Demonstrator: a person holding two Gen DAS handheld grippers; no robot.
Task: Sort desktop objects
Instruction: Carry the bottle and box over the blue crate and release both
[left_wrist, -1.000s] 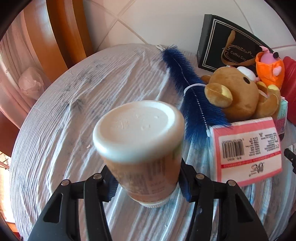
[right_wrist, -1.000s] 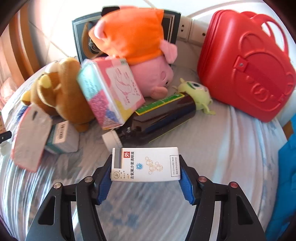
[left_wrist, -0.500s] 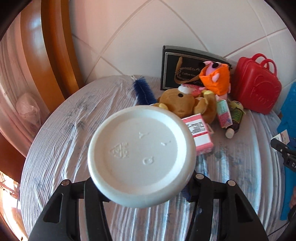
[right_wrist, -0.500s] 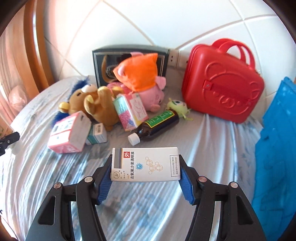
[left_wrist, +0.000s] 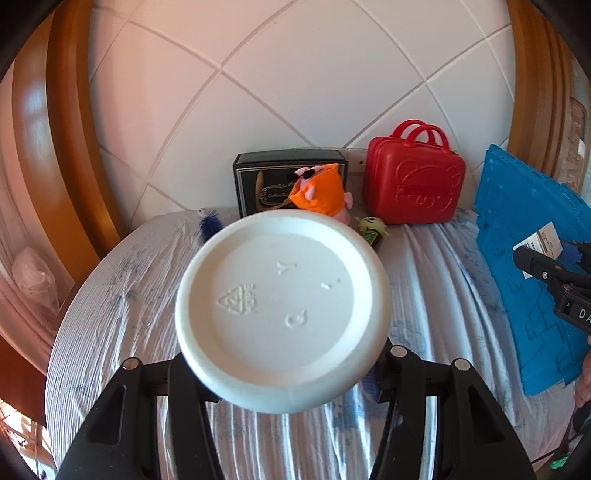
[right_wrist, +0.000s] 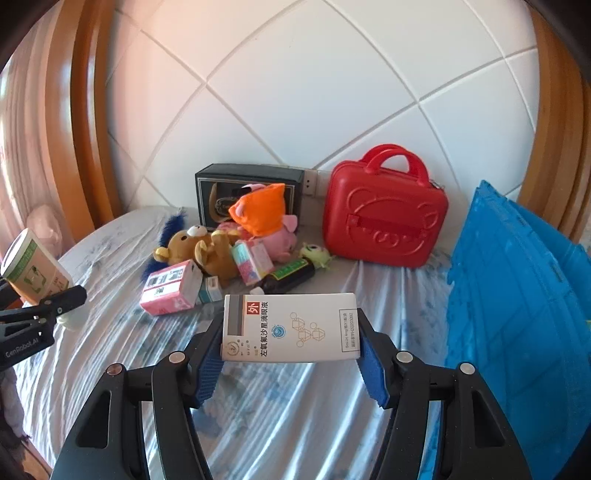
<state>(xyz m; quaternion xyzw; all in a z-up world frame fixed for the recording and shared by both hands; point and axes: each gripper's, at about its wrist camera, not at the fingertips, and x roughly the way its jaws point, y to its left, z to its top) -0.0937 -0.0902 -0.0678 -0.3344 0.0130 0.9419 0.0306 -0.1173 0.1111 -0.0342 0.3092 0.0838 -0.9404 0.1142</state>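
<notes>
The left gripper (left_wrist: 282, 363) holds a white-capped jar (left_wrist: 281, 309) clamped between its jaws above the counter (left_wrist: 122, 295). The right gripper (right_wrist: 291, 363) holds a white medicine box (right_wrist: 290, 326) crosswise between its blue pads (right_wrist: 373, 373).

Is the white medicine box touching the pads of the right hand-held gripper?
Touching. The right wrist view shows the white medicine box clamped between the blue pads of the right hand-held gripper, each pad pressing one end, above the cloth.

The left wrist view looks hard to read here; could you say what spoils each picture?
Left wrist view: the white lid sits close to the lens, hiding most of the clutter; fisheye bends the wall tiles. Right wrist view: sharp medicine box, warm pink cast at left.
</notes>
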